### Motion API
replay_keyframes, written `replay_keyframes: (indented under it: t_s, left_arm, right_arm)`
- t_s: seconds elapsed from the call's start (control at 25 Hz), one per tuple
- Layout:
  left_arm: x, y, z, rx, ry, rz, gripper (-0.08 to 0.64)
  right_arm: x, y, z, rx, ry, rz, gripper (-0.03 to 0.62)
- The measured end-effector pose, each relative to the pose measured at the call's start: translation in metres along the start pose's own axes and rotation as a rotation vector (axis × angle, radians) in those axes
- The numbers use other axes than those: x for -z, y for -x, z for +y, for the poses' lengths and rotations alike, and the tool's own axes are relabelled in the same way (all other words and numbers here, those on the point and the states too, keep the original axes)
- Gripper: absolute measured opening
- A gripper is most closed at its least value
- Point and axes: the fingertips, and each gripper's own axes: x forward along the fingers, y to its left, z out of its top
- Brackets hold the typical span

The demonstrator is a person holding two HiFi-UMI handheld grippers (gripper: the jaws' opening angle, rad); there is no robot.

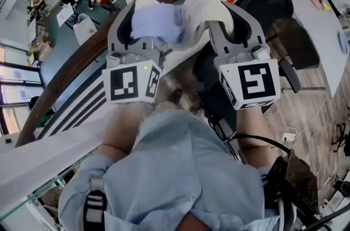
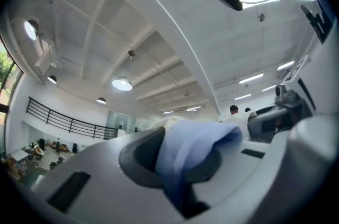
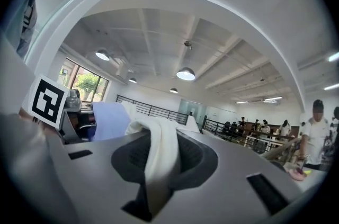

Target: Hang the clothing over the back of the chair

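Left tongs (image 1: 149, 19) and right tongs (image 1: 227, 12) each pinch one white-and-blue garment (image 1: 191, 14). One black chair (image 1: 273, 6) stands between the white surface (image 1: 322, 33) and the gallery railing (image 1: 82, 55).

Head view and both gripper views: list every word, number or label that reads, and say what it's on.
No readable text anywhere.
The cube on the left gripper and the cube on the right gripper bear only black-and-white square markers, no letters or digits.

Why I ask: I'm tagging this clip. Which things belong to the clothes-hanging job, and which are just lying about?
Job: clothing, gripped by left gripper and right gripper; black chair.
Lying about: wooden handrail; white table; plug on floor.
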Motion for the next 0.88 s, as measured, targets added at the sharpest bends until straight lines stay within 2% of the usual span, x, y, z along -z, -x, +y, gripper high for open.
replay_keyframes:
  t_s: [0.4,0.6,0.72,0.88]
  left_arm:
    - [-0.051,-0.131,-0.054,0.275,0.066,-0.134,0.041]
    - [-0.073,-0.175,-0.089,0.410,0.115,-0.182,0.041]
    - [-0.073,-0.195,-0.111,0.473,0.139,-0.184,0.041]
    - [-0.042,-0.211,-0.131,0.491,0.104,-0.153,0.041]
  right_arm:
    - [-0.048,-0.012,-0.118,0.259,0.029,-0.011,0.069]
    - [-0.063,0.025,-0.177,0.454,0.025,-0.033,0.069]
    - [-0.054,0.056,-0.207,0.566,0.017,-0.023,0.071]
    - [-0.004,0.087,-0.231,0.659,-0.035,0.032,0.072]
